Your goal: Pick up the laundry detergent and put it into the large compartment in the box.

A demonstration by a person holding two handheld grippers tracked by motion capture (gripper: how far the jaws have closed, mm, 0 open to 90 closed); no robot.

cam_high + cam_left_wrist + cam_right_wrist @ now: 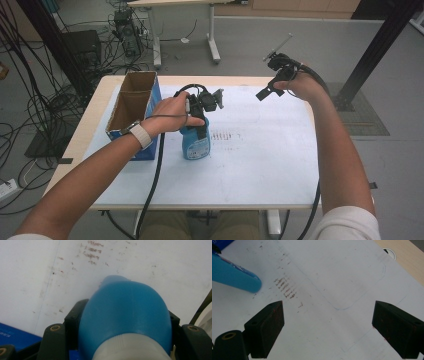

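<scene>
While left tongs [125, 322] clamp blue bottle [125, 312], right tongs [328, 330] gape.

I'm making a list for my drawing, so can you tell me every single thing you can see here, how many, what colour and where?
Bottle: one, blue with a white neck, standing on the white sheet left of the middle, clamped near the top by the left gripper.
Cardboard box: one, blue outside and brown inside, open on top, at the table's left edge beside the bottle.
White sheet: one, with brown smudges, covering most of the tabletop.
Table: one, pale wood, rim showing around the sheet.
Cables: many, black, on the floor to the left.
Left gripper: one, black, shut on the bottle.
Right gripper: one, black, jaws wide apart, held above the table's far right.
Forearms: two, coming in from the bottom.
</scene>
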